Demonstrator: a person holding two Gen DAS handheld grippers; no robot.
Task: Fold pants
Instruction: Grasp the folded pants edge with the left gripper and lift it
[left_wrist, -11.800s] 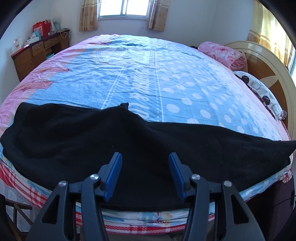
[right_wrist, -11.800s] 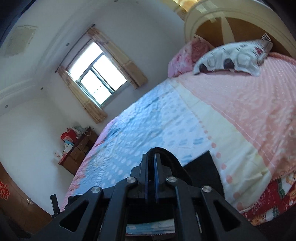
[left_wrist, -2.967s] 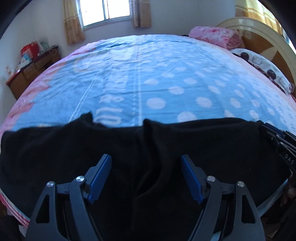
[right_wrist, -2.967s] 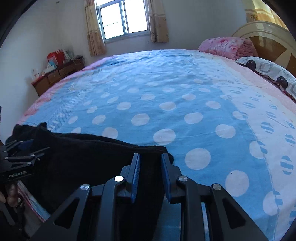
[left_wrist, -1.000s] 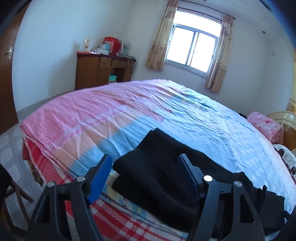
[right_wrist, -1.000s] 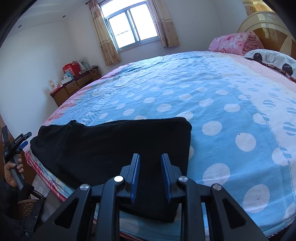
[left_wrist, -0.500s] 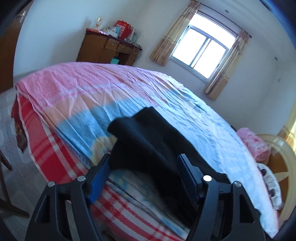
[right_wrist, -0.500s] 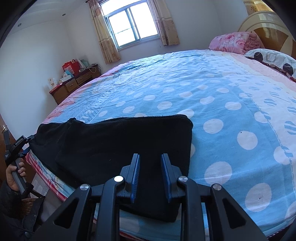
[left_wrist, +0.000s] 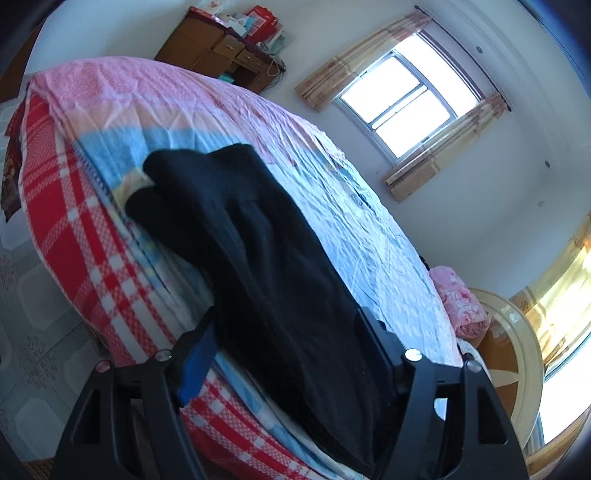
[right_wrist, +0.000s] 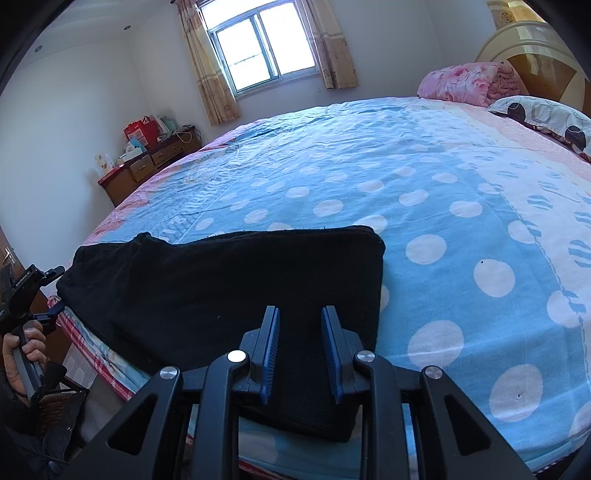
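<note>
Polka-dot bedsheet (right_wrist: 424, 206), fuzzy black pants (right_wrist: 236, 291) folded, left gripper (left_wrist: 284, 354) jaws wide, seemingly straddling fabric, right gripper (right_wrist: 301, 347) jaws narrow, empty.

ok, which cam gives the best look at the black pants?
Right wrist. It shows the pants laid flat along the near edge of the bed, with the squared end and the far end both in frame. Left wrist sees them end-on, tilted and partly blurred, running between the open fingers of the left gripper.
</note>
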